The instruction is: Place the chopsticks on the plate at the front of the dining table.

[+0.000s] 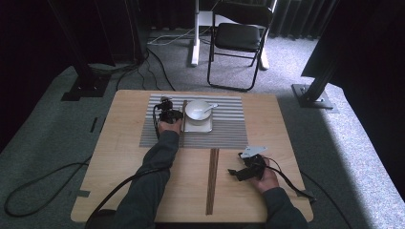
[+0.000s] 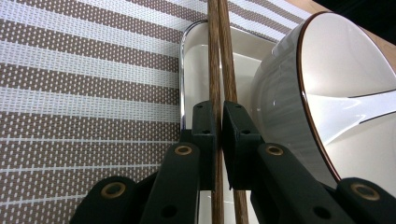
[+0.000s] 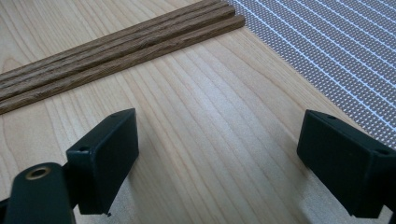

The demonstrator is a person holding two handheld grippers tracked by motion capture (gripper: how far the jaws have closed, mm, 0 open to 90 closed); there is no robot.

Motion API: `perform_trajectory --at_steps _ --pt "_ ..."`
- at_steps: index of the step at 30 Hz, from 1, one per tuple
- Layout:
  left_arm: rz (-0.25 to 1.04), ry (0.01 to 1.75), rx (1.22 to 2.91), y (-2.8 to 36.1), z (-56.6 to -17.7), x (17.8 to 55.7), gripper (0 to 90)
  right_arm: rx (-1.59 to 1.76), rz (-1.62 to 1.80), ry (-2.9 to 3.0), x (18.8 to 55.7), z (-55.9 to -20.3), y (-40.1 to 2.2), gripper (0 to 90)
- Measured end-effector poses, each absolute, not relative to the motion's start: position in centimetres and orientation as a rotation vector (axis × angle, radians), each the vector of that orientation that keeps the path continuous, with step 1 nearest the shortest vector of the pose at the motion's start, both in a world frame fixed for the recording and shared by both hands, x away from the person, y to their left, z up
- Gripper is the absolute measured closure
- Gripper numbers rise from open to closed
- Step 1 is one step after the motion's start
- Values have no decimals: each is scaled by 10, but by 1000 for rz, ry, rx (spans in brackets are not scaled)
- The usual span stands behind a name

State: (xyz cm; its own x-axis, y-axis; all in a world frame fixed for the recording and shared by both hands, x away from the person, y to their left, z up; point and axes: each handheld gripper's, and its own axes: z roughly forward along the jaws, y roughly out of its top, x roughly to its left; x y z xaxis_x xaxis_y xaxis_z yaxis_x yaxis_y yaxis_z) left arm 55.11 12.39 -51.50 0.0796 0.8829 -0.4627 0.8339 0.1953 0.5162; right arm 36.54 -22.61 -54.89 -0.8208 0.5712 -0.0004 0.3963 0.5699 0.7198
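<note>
- I see the placemat [image 1: 224, 133] lying at the far middle of the desk [image 1: 119, 157].
- The tray [image 1: 198, 127] sits on the placemat, the bowl [image 1: 197, 109] on the tray, a spoon [image 1: 210, 108] in it.
- One chopstick pair [image 1: 183, 121] lies along the tray's left side.
- A second pair [image 1: 212, 180] lies nearer me, off the placemat.

Recording studio: dark curtains [image 1: 28, 43], rig posts [image 1: 325, 57], folding chair [image 1: 239, 38].

A black folding chair [image 1: 240, 36] stands on grey carpet [image 1: 43, 138] before dark curtains [image 1: 296, 16].
</note>
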Motion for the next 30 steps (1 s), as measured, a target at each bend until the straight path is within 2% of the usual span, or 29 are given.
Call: perform_trajectory --at_steps 30 --pt "45 1754 1574 126 -515 553 842 807 1092 2570 365 -549 -226 120"
